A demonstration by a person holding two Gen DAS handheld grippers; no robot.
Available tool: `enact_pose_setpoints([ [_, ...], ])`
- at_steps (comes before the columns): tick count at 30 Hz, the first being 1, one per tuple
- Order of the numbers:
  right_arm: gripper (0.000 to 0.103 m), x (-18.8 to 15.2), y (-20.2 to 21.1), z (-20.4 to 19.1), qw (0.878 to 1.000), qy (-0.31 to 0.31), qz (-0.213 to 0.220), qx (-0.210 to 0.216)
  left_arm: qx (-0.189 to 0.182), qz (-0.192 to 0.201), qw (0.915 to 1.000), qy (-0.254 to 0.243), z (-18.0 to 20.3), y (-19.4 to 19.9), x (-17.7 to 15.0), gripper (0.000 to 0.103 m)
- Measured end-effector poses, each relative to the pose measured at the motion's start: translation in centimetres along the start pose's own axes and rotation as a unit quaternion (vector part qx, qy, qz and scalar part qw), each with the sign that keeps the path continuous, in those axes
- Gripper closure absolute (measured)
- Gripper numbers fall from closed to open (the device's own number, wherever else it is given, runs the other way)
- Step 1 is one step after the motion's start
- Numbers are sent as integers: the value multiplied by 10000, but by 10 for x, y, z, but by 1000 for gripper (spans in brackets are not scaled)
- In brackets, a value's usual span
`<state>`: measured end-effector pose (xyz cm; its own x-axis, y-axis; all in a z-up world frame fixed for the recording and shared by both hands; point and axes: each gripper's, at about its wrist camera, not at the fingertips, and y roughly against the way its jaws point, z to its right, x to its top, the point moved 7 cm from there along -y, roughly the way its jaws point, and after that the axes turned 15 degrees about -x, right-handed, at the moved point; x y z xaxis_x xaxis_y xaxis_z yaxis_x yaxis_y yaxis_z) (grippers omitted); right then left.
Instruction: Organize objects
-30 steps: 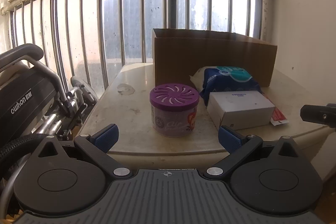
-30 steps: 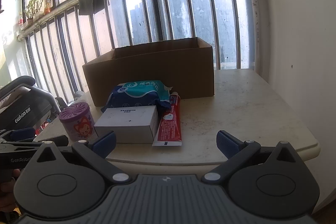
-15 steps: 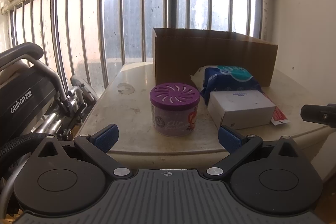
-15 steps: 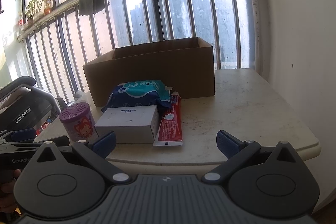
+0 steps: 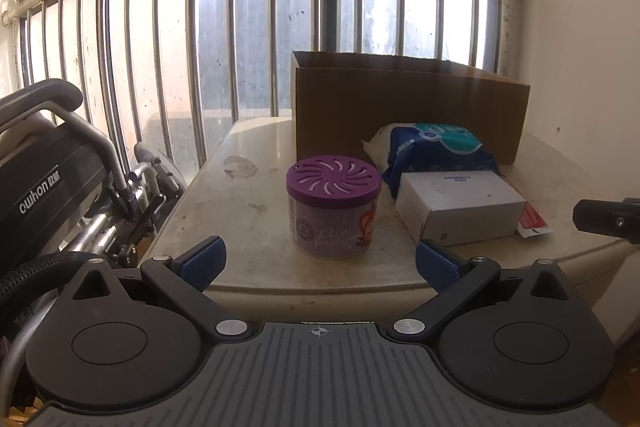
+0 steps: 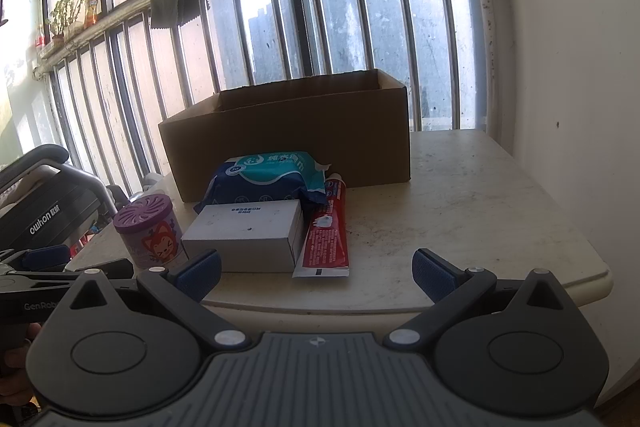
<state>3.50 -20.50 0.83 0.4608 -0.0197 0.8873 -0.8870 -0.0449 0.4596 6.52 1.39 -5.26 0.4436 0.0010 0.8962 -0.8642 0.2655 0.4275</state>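
Observation:
A purple-lidded air freshener jar (image 5: pixel 333 213) stands near the table's front edge, straight ahead of my open, empty left gripper (image 5: pixel 318 261). To its right lie a white box (image 5: pixel 460 207), a blue wipes pack (image 5: pixel 434 151) and a red toothpaste tube (image 5: pixel 532 221). An open cardboard box (image 5: pixel 408 107) stands behind them. In the right wrist view my open, empty right gripper (image 6: pixel 316 273) sits short of the table edge, facing the white box (image 6: pixel 244 235) and toothpaste tube (image 6: pixel 328 231); the jar (image 6: pixel 150 233), the wipes pack (image 6: pixel 272 179) and the cardboard box (image 6: pixel 288 131) show too.
The pale round-edged table (image 6: pixel 472 211) has bare surface on its right half. A folded wheelchair (image 5: pixel 60 179) stands left of the table. Metal window bars (image 5: pixel 280 27) run behind, and a white wall (image 6: pixel 580 67) is on the right.

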Motion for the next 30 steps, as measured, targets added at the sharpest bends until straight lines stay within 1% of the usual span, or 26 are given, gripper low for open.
enact_pose_setpoints([
  [8, 0, 0, 0, 0, 10000, 0, -4, -1, -14, -2, 10000, 9, 0, 0, 0, 1],
  [13, 0, 0, 0, -1, 10000, 9, -6, 4, -13, 3, 10000, -73, 3, 0, 1, 1],
  [25, 0, -1, 1, -2, 10000, 41, 0, -7, -105, -5, 9999, 39, 2, -1, 1, 1],
  [28, 0, -1, 1, -2, 10000, 54, -7, -1, -4, 0, 9999, -128, 5, -1, 1, 1],
  [30, 0, -1, 1, -3, 10000, 61, -17, 9, -53, 2, 9999, -90, 5, -1, 2, 1],
])
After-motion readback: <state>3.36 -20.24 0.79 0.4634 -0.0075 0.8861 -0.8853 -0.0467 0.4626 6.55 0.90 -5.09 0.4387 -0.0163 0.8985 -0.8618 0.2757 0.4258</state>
